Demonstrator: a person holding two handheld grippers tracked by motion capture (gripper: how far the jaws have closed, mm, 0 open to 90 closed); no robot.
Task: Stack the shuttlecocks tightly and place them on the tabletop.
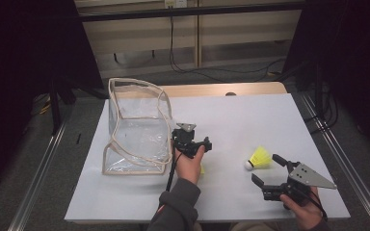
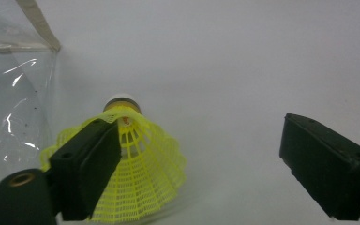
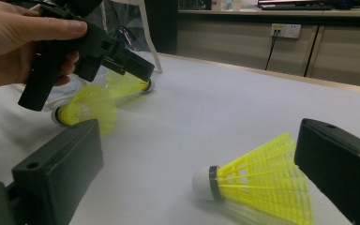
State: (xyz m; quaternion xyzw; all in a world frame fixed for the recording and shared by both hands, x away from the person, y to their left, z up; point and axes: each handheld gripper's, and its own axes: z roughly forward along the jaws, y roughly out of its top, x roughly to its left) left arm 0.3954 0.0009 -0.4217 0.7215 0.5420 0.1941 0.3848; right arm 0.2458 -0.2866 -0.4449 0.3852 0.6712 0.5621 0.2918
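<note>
A yellow birdie (image 2: 136, 183) lies on the white desk (image 1: 231, 120) just beside the clear bag (image 1: 135, 127), to its right. The left tool (image 2: 194, 154) is over this birdie with its jaws apart. One jaw is in front of the net skirt and the other is well away, so the birdie is not squeezed. In the right gripper view, there are two birdies under that tool, near the bag. Another birdie (image 1: 259, 159) lies far to the right of the bag. The right tool (image 1: 267, 169) is near it, jaws wide apart and holding nothing.
</note>
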